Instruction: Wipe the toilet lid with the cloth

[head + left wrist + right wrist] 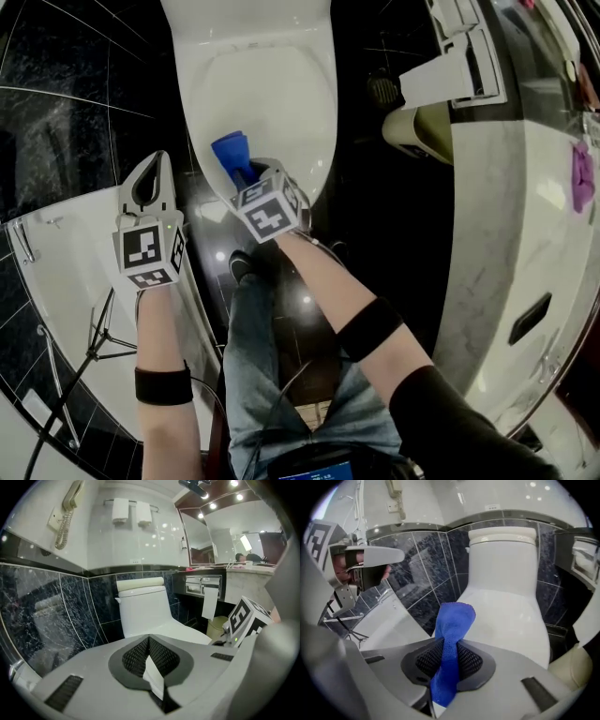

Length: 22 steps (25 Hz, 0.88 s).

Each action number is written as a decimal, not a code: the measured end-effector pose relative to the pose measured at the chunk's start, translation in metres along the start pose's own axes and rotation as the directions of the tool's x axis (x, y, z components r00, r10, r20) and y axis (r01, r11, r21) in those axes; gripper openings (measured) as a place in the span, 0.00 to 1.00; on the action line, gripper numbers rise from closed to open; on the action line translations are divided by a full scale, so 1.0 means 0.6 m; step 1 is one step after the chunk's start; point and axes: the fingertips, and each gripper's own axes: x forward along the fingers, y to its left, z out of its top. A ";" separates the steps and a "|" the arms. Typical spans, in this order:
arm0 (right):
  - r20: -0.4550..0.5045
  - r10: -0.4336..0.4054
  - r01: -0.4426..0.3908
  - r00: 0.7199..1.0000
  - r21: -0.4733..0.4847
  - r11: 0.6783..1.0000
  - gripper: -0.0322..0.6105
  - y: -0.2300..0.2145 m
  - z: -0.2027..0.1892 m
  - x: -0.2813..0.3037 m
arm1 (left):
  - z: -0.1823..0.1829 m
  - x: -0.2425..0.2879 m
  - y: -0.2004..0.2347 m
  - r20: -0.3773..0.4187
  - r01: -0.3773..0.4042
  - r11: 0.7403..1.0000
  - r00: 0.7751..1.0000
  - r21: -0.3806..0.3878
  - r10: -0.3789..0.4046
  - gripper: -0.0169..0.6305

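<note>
Jaws of the right gripper (pixel 449 662) clamp a bunched blue microfibre cloth (pixel 453 620) over the white toilet lid (pixel 267 94), hiding its front edge. The left gripper (pixel 149 657) has its jaws closed together.

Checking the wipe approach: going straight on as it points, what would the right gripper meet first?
Likely the closed toilet lid, with the blue cloth in the right gripper touching first; depth is unclear.
</note>
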 end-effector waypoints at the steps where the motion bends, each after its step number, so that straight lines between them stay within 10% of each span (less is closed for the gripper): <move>1: -0.010 0.039 -0.039 0.999 -0.004 0.999 0.18 0.034 0.008 0.021 | 0.000 0.000 0.005 -0.001 -0.004 1.000 1.000 0.001 0.004 0.03; 10: -0.157 0.060 -0.071 0.986 -0.061 0.996 0.18 0.079 -0.016 0.130 | -0.010 -0.001 0.046 -0.006 -0.038 0.999 0.999 -0.003 0.038 0.03; 22: -0.104 -0.197 0.203 0.975 0.049 0.978 0.19 -0.241 -0.092 -0.021 | -0.007 0.017 0.015 -0.017 -0.013 1.000 1.000 0.008 0.014 0.03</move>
